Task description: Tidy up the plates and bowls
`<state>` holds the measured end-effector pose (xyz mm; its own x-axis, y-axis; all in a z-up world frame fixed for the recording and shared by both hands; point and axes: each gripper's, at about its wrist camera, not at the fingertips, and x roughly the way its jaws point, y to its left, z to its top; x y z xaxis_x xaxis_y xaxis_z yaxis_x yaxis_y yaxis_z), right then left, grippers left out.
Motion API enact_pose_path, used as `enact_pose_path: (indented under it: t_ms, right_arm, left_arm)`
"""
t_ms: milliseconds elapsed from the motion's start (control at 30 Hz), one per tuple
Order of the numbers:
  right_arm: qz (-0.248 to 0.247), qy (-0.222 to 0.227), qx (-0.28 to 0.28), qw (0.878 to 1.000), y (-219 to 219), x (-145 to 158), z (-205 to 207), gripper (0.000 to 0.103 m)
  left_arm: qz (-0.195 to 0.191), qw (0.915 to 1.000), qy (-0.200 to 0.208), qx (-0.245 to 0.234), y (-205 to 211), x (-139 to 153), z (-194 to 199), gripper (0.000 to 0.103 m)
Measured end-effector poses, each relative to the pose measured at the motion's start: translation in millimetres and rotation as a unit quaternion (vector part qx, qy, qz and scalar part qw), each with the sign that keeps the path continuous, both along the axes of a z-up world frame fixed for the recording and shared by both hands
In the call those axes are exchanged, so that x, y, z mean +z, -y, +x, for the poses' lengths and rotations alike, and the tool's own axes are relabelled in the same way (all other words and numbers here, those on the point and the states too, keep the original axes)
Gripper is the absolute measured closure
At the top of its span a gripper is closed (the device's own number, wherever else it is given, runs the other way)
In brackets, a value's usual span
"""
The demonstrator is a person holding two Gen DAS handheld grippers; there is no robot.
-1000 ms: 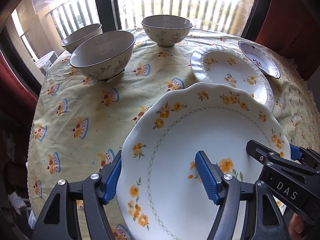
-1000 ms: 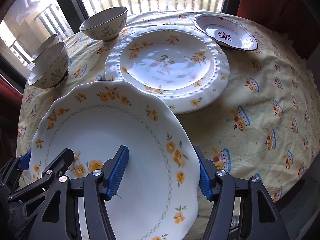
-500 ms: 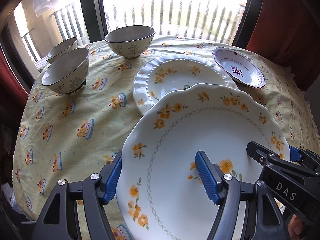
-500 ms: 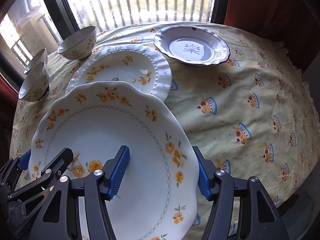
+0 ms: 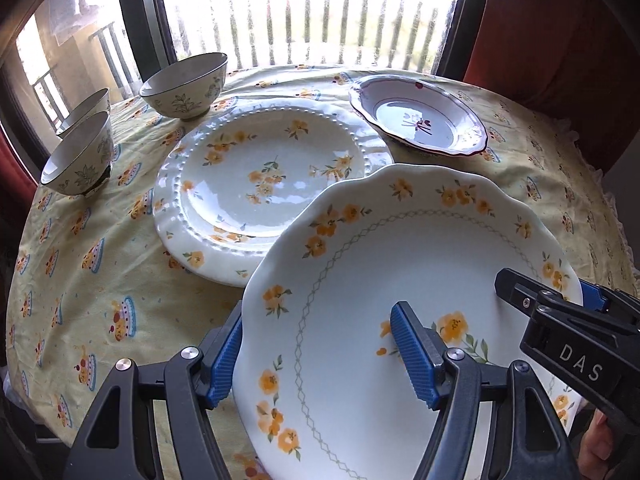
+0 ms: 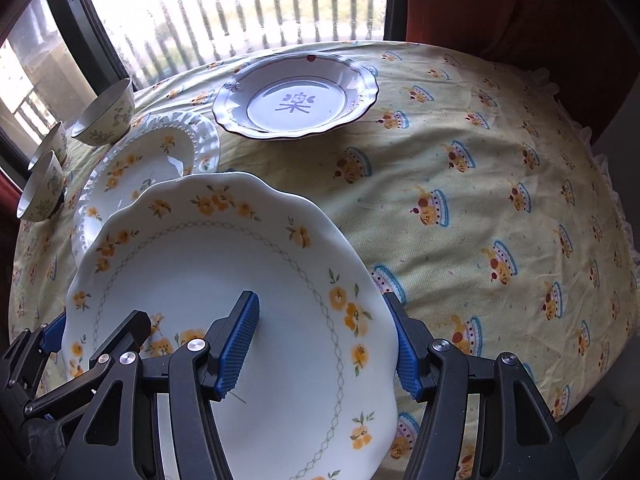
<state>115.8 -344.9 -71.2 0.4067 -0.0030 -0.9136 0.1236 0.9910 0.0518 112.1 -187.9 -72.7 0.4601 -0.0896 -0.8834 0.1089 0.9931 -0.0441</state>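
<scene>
I have the scalloped plate [image 5: 400, 280] with the yellow flowers carried between both grippers, above the near part of the yellow tablecloth [image 6: 500, 200]. My left gripper [image 5: 320, 354] points steeply down and clamps the plate's left rim, one blue pad under the edge and one on the face, jaws about half spread. My right gripper [image 6: 326, 344] points down just as steeply and grips the right rim the same way, also about half spread. In the left view its black body crosses the plate's right side.

Just beyond the carried plate lies the beaded plate [image 5: 260, 184], partly hidden by its far edge. Farther right sits the red-rimmed dish [image 6: 296, 98]. Three bowls [image 5: 184, 84] stand at the far left, by the window.
</scene>
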Motion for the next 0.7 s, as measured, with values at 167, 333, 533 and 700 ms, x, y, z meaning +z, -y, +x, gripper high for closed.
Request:
enact_pose_path:
  t_ms: [167, 333, 533, 700]
  right_arm:
    - [-0.005, -0.008, -0.003, 1.000, 27, -7, -1, 0.038]
    - [-0.002, -0.027, 0.002, 1.000, 44, -20, -1, 0.038]
    - [0.008, -0.056, 0.013, 0.998, 53, -37, 0, 0.038]
    - [0.014, -0.062, 0.027, 0.998, 51, -42, 1, 0.037]
  left_arm:
    - [-0.002, 1.0000, -0.009, -0.002, 26, -9, 1, 0.033]
    - [-0.005, 0.9994, -0.034, 0.007, 40, -22, 4, 0.033]
    - [-0.008, 0.9982, -0.053, 0.024, 44, -35, 9, 0.033]
    - [-0.004, 0.9978, -0.056, 0.034, 42, -39, 10, 0.032]
